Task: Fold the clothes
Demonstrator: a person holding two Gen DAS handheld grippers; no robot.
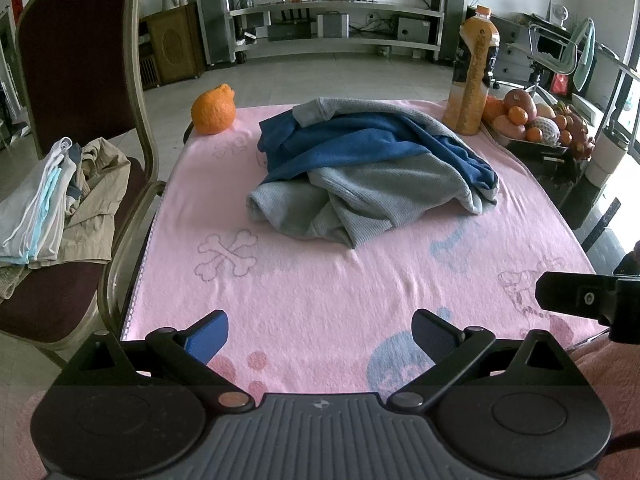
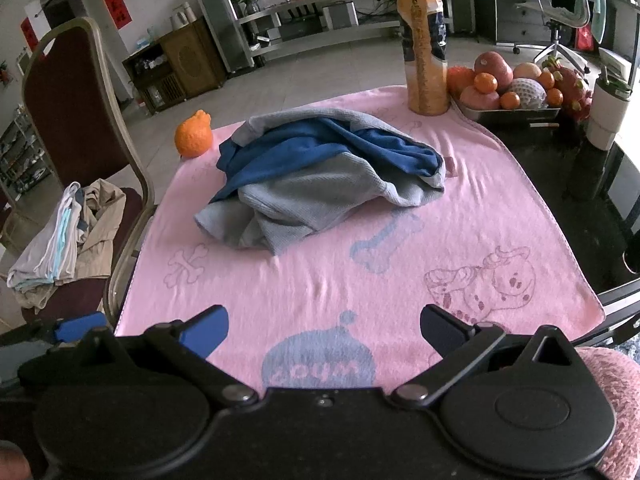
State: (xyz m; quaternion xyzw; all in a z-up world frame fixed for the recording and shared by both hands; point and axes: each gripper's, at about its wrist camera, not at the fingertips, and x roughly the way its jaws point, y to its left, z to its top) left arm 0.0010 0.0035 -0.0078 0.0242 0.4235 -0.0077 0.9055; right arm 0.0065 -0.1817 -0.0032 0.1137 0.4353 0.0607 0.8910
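Observation:
A crumpled grey and blue garment (image 1: 368,168) lies in a heap on the pink towel (image 1: 320,280) that covers the table; it also shows in the right wrist view (image 2: 320,176). My left gripper (image 1: 320,332) is open and empty, hovering over the near edge of the towel, well short of the garment. My right gripper (image 2: 324,332) is open and empty, likewise at the near edge. The right gripper's finger shows at the right side of the left wrist view (image 1: 576,296).
A chair (image 1: 76,80) at the left holds a stack of folded clothes (image 1: 44,208). An orange fruit (image 1: 213,110) sits at the towel's far left corner. A juice bottle (image 1: 474,72) and a tray of fruit (image 1: 532,120) stand at the far right.

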